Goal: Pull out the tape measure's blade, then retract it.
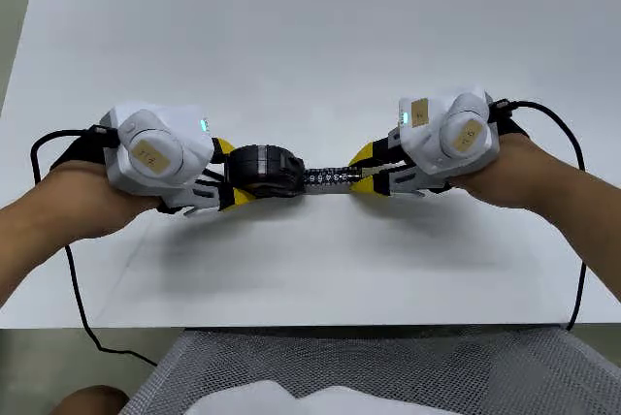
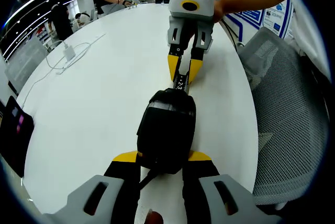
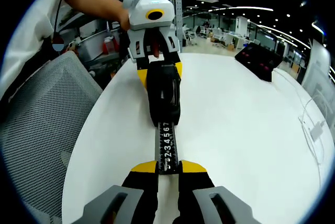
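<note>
Right gripper view looks along the right gripper (image 3: 168, 167). Its yellow-tipped jaws are pressed onto the free end of the blade (image 3: 167, 145) and pinch it between them. From there the dark blade, with white numbers up to about seven, runs straight to the mouth of the tape measure (image 3: 163, 93), which is a black case. In the left gripper view the left gripper (image 2: 163, 156) clamps this case from both sides, with the jaws closed against its flanks. I cannot tell if the case rests on the white table (image 1: 291, 47) or is held just above it. In the head view the two grippers face each other near the front edge of the table, and only a short length of blade lies between the case and the right one.

I judge the task to be in its first half. The blade is out, but only a little, so the pull is begun and not finished if a longer draw is wanted. The retraction is not yet done, because the blade must go back fully into the case. A blade let go at once may snap in, so the end should be guided back slowly.
</note>
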Demonstrator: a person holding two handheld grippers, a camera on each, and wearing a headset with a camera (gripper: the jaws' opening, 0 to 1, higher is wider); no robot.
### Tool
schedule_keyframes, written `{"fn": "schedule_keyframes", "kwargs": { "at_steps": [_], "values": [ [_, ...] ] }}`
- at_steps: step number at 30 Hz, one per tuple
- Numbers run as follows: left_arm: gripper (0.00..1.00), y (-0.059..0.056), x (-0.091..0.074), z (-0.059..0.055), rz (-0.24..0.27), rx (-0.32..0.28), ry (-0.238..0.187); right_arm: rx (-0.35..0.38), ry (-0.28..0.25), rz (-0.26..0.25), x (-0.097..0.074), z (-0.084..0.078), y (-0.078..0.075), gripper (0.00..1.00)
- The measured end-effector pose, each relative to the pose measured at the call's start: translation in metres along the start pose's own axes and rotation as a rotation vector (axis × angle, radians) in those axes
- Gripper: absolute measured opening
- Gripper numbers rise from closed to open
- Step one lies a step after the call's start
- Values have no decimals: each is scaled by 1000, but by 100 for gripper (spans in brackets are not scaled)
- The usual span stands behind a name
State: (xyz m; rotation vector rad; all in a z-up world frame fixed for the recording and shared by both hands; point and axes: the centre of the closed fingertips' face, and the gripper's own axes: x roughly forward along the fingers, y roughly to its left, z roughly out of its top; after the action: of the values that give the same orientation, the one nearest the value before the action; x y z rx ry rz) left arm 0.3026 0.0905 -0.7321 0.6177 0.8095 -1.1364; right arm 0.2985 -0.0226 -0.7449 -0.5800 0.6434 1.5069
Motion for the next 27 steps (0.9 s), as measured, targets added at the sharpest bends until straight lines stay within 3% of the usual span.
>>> {"fn": "schedule_keyframes", "kwargs": {
  "at_steps": [27],
  "values": [
    [26, 0, 0, 1, 4, -3, 0, 3, 28, -12, -14, -17, -2, 10]
  ]
}}
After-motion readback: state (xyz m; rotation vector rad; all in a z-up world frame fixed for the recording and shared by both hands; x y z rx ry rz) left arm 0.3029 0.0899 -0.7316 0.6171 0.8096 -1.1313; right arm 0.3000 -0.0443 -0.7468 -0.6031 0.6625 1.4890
